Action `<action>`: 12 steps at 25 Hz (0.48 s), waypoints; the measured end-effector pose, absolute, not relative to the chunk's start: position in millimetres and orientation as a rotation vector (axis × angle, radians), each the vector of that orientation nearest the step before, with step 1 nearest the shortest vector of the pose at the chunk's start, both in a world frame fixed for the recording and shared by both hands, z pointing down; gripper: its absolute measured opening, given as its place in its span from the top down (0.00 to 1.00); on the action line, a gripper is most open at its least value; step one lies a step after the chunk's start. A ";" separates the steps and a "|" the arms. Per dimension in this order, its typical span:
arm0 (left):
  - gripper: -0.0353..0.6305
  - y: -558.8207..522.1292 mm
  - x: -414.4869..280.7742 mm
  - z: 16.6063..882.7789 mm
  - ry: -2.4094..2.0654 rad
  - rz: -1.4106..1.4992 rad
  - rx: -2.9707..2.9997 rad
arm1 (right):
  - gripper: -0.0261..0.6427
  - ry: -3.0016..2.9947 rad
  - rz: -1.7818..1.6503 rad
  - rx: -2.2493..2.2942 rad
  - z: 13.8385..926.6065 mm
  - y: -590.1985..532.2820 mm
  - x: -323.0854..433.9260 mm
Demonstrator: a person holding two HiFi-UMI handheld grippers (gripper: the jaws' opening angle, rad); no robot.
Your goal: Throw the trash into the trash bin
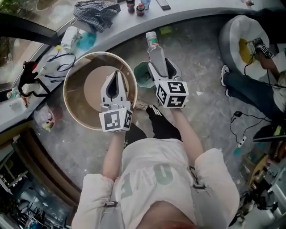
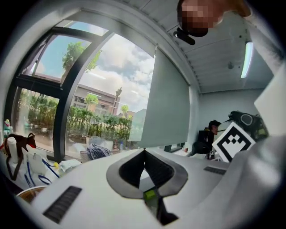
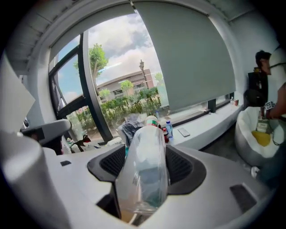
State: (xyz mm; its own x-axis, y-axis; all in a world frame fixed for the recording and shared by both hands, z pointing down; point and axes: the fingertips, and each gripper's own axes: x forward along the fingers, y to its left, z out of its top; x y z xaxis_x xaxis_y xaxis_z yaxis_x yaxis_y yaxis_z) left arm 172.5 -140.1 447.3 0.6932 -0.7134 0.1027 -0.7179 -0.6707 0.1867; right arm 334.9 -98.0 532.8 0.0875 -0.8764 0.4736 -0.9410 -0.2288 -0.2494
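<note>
A clear plastic bottle (image 1: 154,50) with a white cap stands clamped between the jaws of the right gripper (image 1: 158,67), neck pointing away from the person. In the head view it shows just beside a small green bin (image 1: 143,74) on the grey floor. The left gripper (image 1: 117,77), jaws pressed together on nothing, hangs over a round tan rimmed table (image 1: 73,100). A curved white ledge (image 1: 192,11) carrying a checked cloth (image 1: 96,12) runs beyond.

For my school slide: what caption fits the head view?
Right hand-held gripper holds a clear plastic bottle by a small green bin; left hand-held gripper, shut, is over a round tub.
</note>
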 end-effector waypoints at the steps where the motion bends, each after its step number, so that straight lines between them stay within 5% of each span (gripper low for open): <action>1: 0.93 -138.4 178.8 459.9 -1.135 0.055 2.683 | 0.52 -1.835 0.856 2.211 555.3 -93.4 340.7; 12: 0.93 -140.8 163.1 579.6 -1.185 0.237 2.622 | 0.53 -1.578 1.143 1.815 813.9 -31.1 314.1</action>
State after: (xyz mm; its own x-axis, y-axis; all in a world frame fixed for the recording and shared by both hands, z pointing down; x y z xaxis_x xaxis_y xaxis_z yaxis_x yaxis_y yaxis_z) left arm 163.1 -140.8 579.6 0.6550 -0.7131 0.2499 -0.7544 -0.6359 0.1626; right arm 314.1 -31.1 813.9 -0.0108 -0.5646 0.8253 -0.9601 -0.2248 -0.1664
